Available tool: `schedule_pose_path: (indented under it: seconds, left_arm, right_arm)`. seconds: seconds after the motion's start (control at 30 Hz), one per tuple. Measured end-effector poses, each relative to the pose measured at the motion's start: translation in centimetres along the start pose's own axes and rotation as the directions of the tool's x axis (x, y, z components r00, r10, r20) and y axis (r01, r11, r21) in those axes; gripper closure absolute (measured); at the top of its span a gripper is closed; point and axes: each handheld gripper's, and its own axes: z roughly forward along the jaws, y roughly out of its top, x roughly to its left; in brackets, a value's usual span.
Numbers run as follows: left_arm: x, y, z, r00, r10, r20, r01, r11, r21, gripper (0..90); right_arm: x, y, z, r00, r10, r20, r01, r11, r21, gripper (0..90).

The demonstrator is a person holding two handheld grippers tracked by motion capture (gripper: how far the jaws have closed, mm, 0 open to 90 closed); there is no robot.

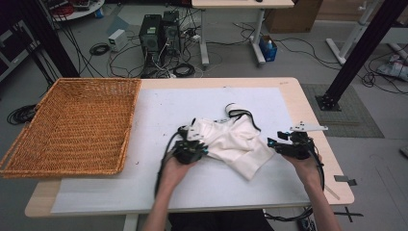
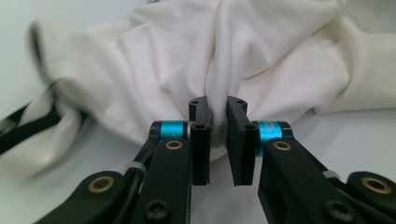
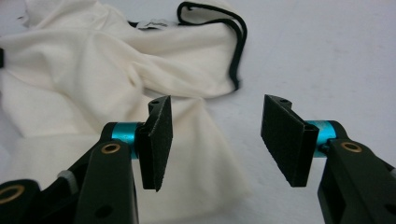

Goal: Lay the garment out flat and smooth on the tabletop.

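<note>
Pinching a fold of the shirt (image 2: pixel 261 60) with the left tongs (image 2: pixel 218 135), mid-counter (image 1: pixel 288 91), right of the basket (image 1: pixel 72 125). Right tongs (image 3: pixel 215 140) gape open, holding nothing, at its right edge. Looks like grasp stage; next, right clamps cloth, then lift.

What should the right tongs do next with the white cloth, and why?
Probably move forward a little and close on the cloth's near edge. The left tongs already pinch a fold of it, while the right tongs are open, with one jaw over the cloth and the other over bare table. A second grip would let both hands lift it, perhaps toward the basket.
</note>
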Motion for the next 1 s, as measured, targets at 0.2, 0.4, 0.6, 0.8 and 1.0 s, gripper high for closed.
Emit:
schedule_pose_path:
  seconds: [0.2,0.4,0.6,0.8,1.0]
  left_arm:
    - [2.8,-1.7,-3.0,0.9824,-0.179,-0.051,0.171,0.9752,-0.141,44.3]
    - [2.6,-1.1,-1.4,0.9648,-0.243,-0.101,0.225,0.9613,-0.159,43.2]
    - [0.3,-1.3,-0.1,0.9787,-0.18,-0.1,0.167,0.9779,-0.126,42.2]
    - [-2.9,-1.0,0.4,0.9713,-0.206,-0.119,0.177,0.9596,-0.219,39.8]
    - [-3.3,-1.3,2.8,0.975,-0.136,-0.176,0.121,0.9883,-0.092,41.4]
  right_arm:
    - [2.3,1.2,2.9,0.9972,-0.048,-0.057,0.051,0.998,0.048,41.0]
    - [3.8,2.2,4.7,0.995,-0.062,-0.079,0.069,0.993,0.097,40.0]
    - [3.9,-0.6,5.2,0.9911,-0.09,-0.098,0.106,0.978,0.179,39.0]
    - [4.1,-0.7,4.6,0.9919,-0.11,-0.064,0.116,0.988,0.104,36.2]
    - [3.7,0.9,4.7,0.9963,-0.071,-0.049,0.074,0.996,0.046,36.1]
